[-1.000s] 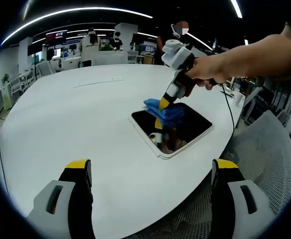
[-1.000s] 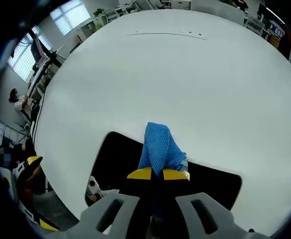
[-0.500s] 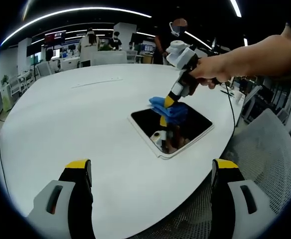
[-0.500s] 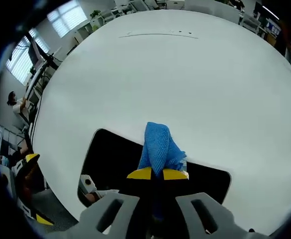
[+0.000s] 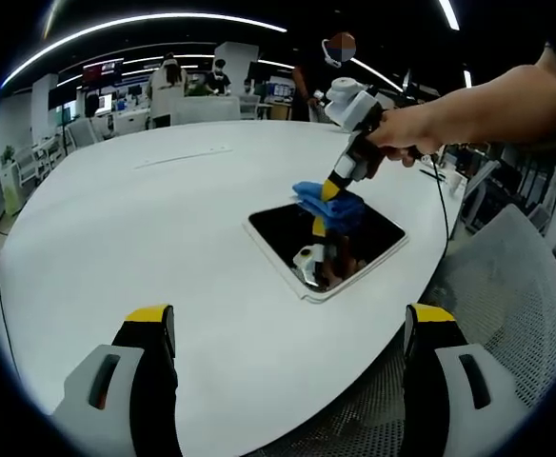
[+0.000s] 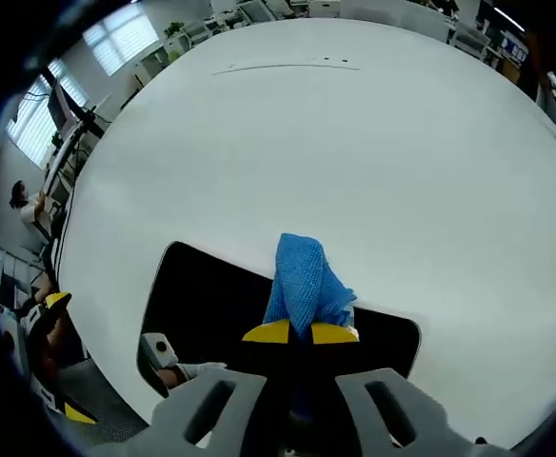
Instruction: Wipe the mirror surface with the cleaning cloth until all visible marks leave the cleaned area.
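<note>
A dark rectangular mirror (image 5: 324, 245) with a white rim lies flat near the table's right edge. A person's hand holds my right gripper (image 5: 332, 190) over the mirror's far part, shut on a blue mesh cloth (image 5: 327, 204) that presses on the glass. In the right gripper view the cloth (image 6: 305, 278) sticks out past the yellow-tipped jaws of the right gripper (image 6: 302, 332), and the mirror (image 6: 211, 309) spreads dark below it. My left gripper (image 5: 292, 319) hangs open over the near table edge, well short of the mirror, with nothing in it.
The mirror rests on a large round white table (image 5: 135, 219). A grey mesh chair (image 5: 511, 286) stands at the right. Desks, chairs and people fill the office behind. A cable (image 5: 437, 205) runs along the table's right edge.
My right gripper has slid the cloth toward the mirror's far right corner. The left gripper has stayed put.
</note>
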The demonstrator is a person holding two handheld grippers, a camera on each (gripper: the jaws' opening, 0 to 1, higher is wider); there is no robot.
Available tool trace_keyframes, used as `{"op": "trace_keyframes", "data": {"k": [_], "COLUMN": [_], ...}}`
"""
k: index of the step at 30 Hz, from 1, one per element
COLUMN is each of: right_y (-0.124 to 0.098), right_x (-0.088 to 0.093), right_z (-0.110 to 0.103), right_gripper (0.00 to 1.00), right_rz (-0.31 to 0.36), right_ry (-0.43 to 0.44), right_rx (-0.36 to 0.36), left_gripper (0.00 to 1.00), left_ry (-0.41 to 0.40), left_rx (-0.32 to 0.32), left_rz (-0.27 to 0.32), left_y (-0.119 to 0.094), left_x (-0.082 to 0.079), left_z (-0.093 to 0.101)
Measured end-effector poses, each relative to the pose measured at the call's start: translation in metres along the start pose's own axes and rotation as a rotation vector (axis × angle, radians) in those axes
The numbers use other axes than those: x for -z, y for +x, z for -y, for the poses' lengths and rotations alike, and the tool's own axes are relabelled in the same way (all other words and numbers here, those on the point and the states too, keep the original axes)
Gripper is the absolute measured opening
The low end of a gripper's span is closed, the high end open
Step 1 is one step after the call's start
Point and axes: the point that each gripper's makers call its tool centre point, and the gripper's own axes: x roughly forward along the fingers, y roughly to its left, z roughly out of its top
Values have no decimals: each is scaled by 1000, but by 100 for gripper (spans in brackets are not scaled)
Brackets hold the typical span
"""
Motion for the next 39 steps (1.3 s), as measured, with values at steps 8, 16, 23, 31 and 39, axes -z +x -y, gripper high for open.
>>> {"op": "trace_keyframes", "data": {"k": [8,16,23,31,39], "right_y": [-3,0,-1,-9,-15], "right_x": [4,4,9,24,39], "right_z": [14,23,21,14,7], "right_gripper": [0,0,0,0,0], "right_rz": [-5,-5,-10,-5,1], "right_ry": [11,23,86,130,83], "right_rx": [21,29,33,26,62], "left_gripper": [99,99,99,99,99], "left_ry": [0,-3,-21,-19,-18], "left_rx": [0,-8,1,-10,-16], "left_rz": [3,1,22,15,14], "left_y": [0,-1,-1,0,-1], "left_x": [-1,-1,-5,-5,-5], "left_z": [0,-2,0,-2,-1]}}
